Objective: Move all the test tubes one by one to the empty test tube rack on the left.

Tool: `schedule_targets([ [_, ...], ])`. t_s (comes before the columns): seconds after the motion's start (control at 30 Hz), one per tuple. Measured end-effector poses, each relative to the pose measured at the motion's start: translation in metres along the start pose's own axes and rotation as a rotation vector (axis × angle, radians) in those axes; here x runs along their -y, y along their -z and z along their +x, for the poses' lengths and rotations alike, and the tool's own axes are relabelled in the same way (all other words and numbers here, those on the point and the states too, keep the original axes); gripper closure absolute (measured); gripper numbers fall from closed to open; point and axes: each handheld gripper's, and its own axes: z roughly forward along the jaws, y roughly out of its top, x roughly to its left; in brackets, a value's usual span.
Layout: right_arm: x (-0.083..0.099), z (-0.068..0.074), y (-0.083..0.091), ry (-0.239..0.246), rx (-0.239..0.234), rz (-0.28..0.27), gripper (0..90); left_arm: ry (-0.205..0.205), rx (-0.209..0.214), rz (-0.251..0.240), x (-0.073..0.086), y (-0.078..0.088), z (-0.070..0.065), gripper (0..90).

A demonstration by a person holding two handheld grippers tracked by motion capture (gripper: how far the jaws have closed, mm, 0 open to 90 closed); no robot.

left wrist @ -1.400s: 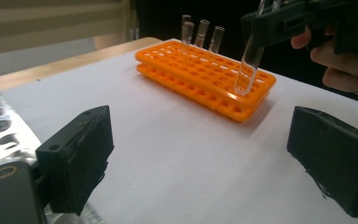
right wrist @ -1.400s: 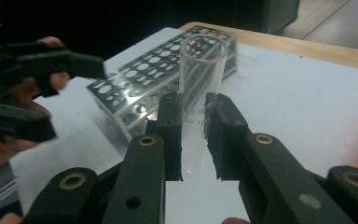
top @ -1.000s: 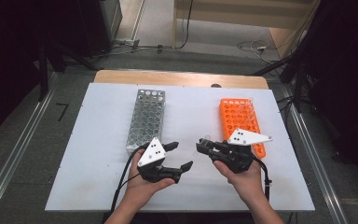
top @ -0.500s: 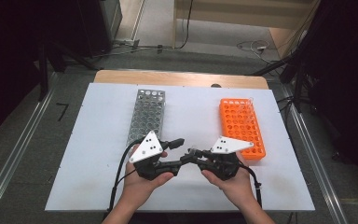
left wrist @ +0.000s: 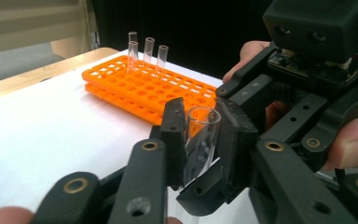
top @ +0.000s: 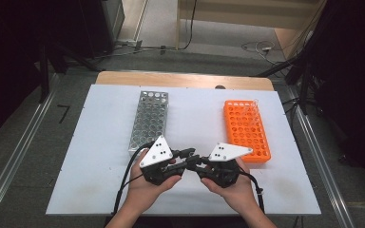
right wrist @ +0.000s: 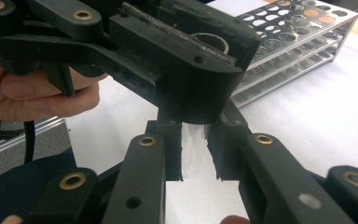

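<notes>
Landmark: metal rack (top: 149, 118), on table (top: 100, 137), left of centre. Second rack (top: 246, 128) lies to its right, well apart; four tubes (left wrist: 147, 50) stand in that rack's far end. Both grippers, left (top: 186, 156) and right (top: 196, 164), meet nearer the person than the metal rack, slightly right, a tube (left wrist: 200, 140) between them.

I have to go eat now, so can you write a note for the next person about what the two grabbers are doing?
Left gripper: shut on a clear glass test tube, open end up.
Right gripper: jaws on each side of that tube's lower part; grip unclear.
Orange plastic tube rack: a few clear tubes stand at its far end.
Silver metal tube rack: looks empty.
Done: tube brought between both grippers.
Left: probably finish the handover and rack the tube.
</notes>
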Motion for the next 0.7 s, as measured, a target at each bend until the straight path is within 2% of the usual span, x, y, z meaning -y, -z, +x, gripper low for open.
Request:
schedule_targets([
  [0.4,0.001,-0.002,0.000,-0.010,-0.012,-0.018,71.8,0.020,-0.012,-0.010,-0.002,0.003,0.004,75.3],
  [0.5,0.006,-0.006,0.001,-0.019,-0.025,-0.026,58.3,0.035,-0.028,-0.020,-0.005,0.005,0.008,75.3],
  [0.53,0.007,-0.007,0.002,-0.015,-0.014,-0.026,52.4,0.038,-0.030,-0.024,-0.006,0.006,0.010,75.3],
  [0.57,0.008,-0.008,0.003,-0.013,-0.009,-0.027,48.5,0.036,-0.036,-0.027,-0.007,0.007,0.012,75.3],
  [0.6,0.009,-0.010,0.006,-0.012,-0.008,-0.033,48.5,0.036,-0.040,-0.026,-0.008,0.008,0.014,75.3],
  [0.63,0.010,-0.012,0.009,-0.021,-0.008,-0.041,39.1,0.038,-0.043,-0.030,-0.009,0.008,0.016,75.3],
  [0.67,0.011,-0.014,0.012,-0.030,-0.004,-0.047,34.9,0.038,-0.057,-0.033,-0.011,0.008,0.020,75.3],
  [0.7,0.011,-0.014,0.012,-0.030,-0.004,-0.047,34.9,0.038,-0.057,-0.033,-0.011,0.008,0.020,75.3],
])
